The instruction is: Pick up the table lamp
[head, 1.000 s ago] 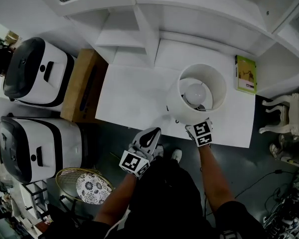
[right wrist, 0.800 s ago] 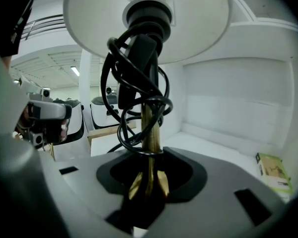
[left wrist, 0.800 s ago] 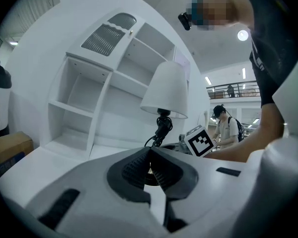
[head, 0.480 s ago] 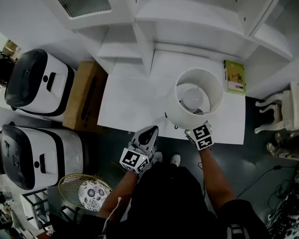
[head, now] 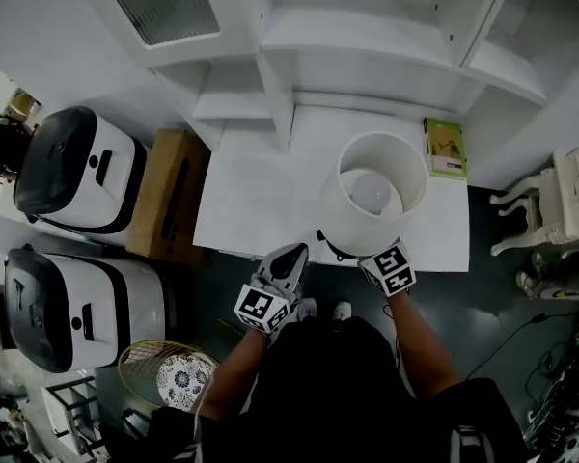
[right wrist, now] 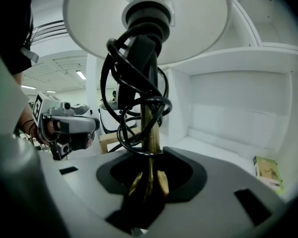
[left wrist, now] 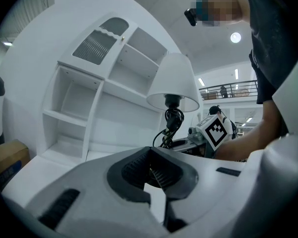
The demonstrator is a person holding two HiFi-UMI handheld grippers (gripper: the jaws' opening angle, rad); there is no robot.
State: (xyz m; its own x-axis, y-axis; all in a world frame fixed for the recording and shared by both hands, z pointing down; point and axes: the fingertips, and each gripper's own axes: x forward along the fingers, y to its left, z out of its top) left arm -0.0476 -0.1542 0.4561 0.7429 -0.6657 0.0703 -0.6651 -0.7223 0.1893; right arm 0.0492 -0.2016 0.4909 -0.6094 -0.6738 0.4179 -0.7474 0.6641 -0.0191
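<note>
The right hand-held gripper [right wrist: 148, 185] is clenched on the brass stem of the table lamp [head: 372, 196], just under its coiled black cord [right wrist: 139, 98]. Compared with a second ago, the lamp seems a little higher and nearer the front edge of the desk [head: 251, 191], though from above the shade hides its foot. The left hand-held gripper [head: 286, 261] is closed on nothing and hangs just off the desk's front edge, much as before.

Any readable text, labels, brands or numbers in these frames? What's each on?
No text reads clearly.
Green booklet: cover print too small to read.
Cardboard box: dark marking, blurred.
Marker cubes: square patterns only, no words.
</note>
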